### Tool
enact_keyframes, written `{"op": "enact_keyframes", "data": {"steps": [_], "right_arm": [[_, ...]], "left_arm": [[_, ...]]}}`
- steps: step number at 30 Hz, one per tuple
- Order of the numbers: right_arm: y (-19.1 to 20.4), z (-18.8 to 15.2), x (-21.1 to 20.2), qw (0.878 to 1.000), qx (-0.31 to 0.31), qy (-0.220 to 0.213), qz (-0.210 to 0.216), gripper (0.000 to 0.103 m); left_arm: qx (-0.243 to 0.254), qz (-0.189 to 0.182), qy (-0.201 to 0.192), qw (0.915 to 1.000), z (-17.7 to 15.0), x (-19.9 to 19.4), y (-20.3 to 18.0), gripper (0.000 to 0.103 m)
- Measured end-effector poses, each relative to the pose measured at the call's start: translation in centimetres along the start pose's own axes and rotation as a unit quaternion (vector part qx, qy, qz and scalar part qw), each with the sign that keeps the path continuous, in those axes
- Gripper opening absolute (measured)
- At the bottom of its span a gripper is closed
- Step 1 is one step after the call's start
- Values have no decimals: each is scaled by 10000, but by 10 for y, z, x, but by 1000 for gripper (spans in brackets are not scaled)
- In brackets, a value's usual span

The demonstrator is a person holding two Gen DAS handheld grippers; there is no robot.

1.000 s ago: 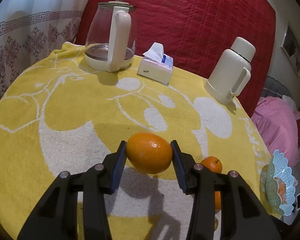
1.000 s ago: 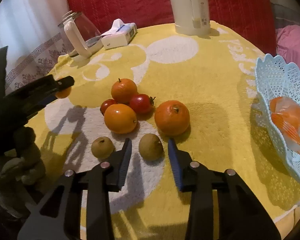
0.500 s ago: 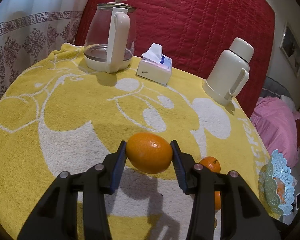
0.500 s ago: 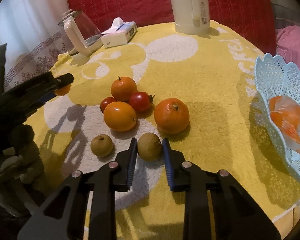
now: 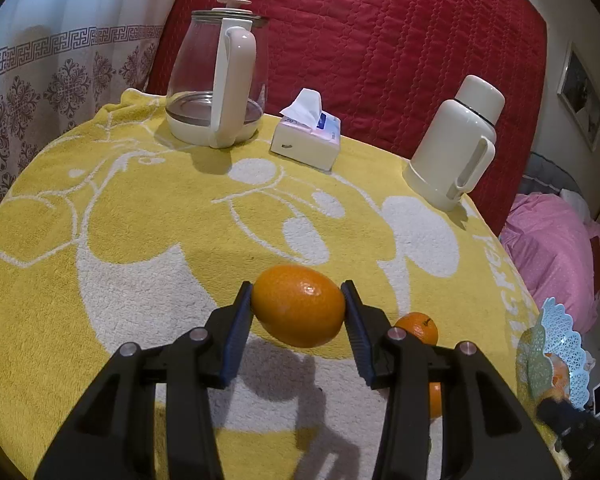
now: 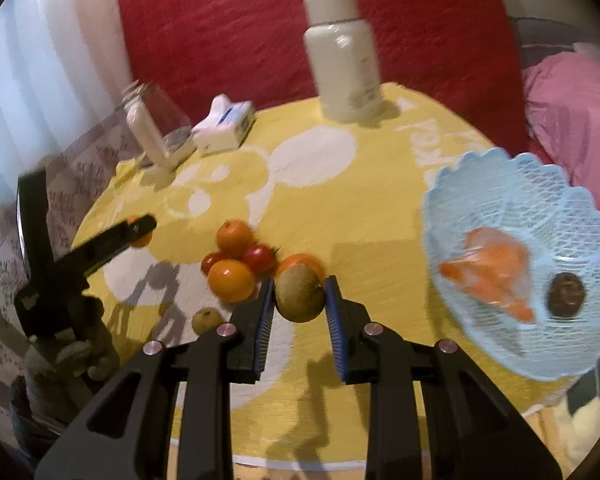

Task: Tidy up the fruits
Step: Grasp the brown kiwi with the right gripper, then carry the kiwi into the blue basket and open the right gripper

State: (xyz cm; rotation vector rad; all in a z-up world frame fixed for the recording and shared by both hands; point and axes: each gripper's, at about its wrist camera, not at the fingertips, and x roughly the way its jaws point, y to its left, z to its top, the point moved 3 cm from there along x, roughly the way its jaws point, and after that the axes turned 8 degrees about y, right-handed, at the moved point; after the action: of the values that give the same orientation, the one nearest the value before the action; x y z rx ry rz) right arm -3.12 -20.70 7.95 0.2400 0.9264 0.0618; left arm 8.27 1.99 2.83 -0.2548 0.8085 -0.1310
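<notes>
My left gripper (image 5: pixel 299 311) is shut on an orange (image 5: pixel 299 305) and holds it above the yellow towel-covered table (image 5: pixel 140 220). My right gripper (image 6: pixel 300 300) is shut on a brown kiwi-like fruit (image 6: pixel 300 298), lifted off the table. On the table lie oranges (image 6: pixel 231 280), red tomatoes (image 6: pixel 260 258) and a small brown fruit (image 6: pixel 205 319). The light-blue lattice basket (image 6: pixel 500 184) at the right holds a bagged orange thing (image 6: pixel 496 272) and a dark brown fruit (image 6: pixel 566 294). The left gripper also shows in the right wrist view (image 6: pixel 136 232).
A glass kettle (image 5: pixel 216 76), a tissue box (image 5: pixel 306 136) and a white thermos (image 5: pixel 456 148) stand at the table's far side before a red quilted backing (image 5: pixel 380 40). A pink bedcover (image 5: pixel 552 248) lies beyond the right edge.
My right gripper closed on the brown fruit and lifted it, swinging toward the basket. My left gripper stayed almost still with the orange.
</notes>
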Motion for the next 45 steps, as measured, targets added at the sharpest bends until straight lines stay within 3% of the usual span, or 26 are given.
{"op": "enact_keyframes", "data": {"steps": [9, 23, 31, 36, 45], "right_arm": [[-51, 1, -44, 9971, 492, -417, -410, 26], [-116, -23, -61, 9876, 1135, -404, -1005, 26], [-128, -28, -58, 9850, 1286, -345, -1098, 27], [-133, -29, -60, 9832, 1393, -375, -1118, 37], [-146, -35, -73, 9771, 1636, -601, -1224, 37]], "left_arm": [[34, 3, -17, 10000, 0, -1, -2, 45], [120, 13, -33, 9999, -2, 0, -7, 45], [158, 37, -55, 9999, -3, 0, -8, 45], [175, 41, -64, 9998, -4, 0, -8, 45], [274, 44, -138, 9995, -4, -3, -13, 45]]}}
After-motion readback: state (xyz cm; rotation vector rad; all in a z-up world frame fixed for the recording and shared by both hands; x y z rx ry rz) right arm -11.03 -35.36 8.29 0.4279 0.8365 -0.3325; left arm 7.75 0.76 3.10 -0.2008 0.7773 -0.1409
